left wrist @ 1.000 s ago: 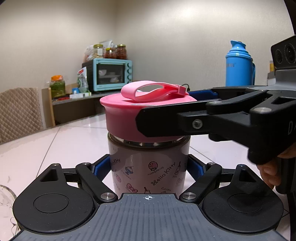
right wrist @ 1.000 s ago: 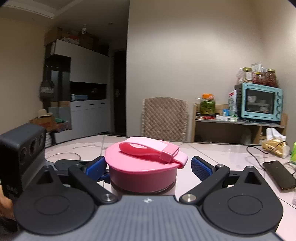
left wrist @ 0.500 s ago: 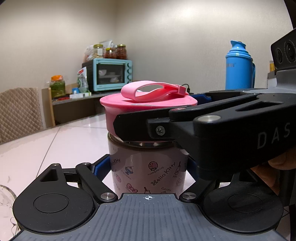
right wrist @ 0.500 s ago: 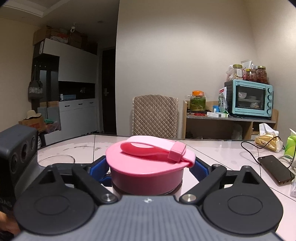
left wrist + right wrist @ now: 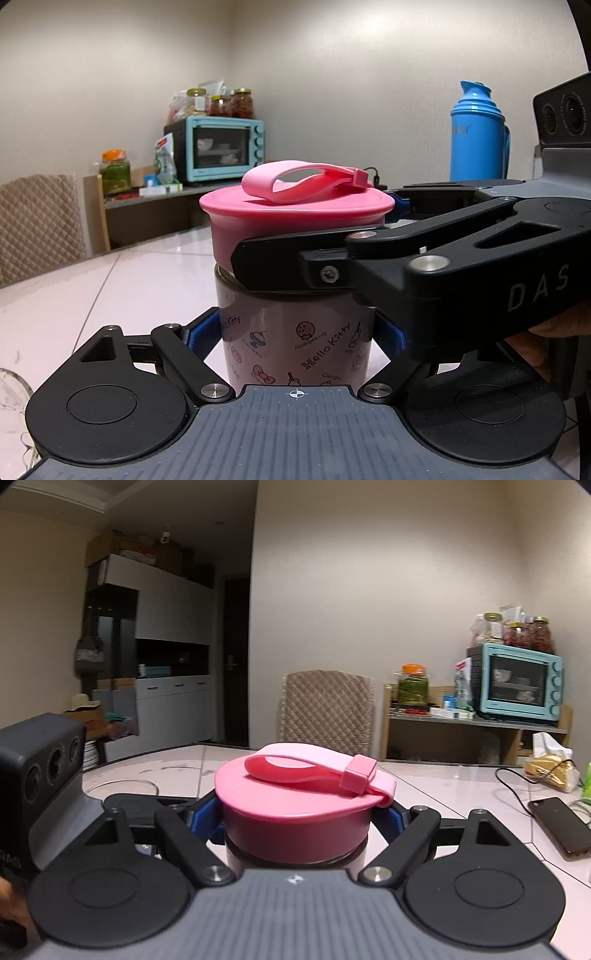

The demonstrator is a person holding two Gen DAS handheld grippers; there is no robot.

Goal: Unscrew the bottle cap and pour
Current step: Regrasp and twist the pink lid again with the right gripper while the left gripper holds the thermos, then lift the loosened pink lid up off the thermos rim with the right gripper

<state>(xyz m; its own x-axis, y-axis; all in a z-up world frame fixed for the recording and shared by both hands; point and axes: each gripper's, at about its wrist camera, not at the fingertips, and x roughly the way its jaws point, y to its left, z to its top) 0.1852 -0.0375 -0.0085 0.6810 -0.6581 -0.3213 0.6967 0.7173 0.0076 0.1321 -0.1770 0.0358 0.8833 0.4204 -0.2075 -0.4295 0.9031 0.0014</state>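
Left wrist view showed your left gripper [image 5: 295, 334] clenched on the body of the mauve cartoon-printed bottle [image 5: 295, 343], standing upright, long axis vertical, on the glossy white tabletop [image 5: 122, 280], away from its edges. Your right gripper [image 5: 297, 818] had just been closing and grasped the round pink screw cap [image 5: 295, 812]. Unscrewing was just starting; next you needed to twist while the bottle stayed braced.
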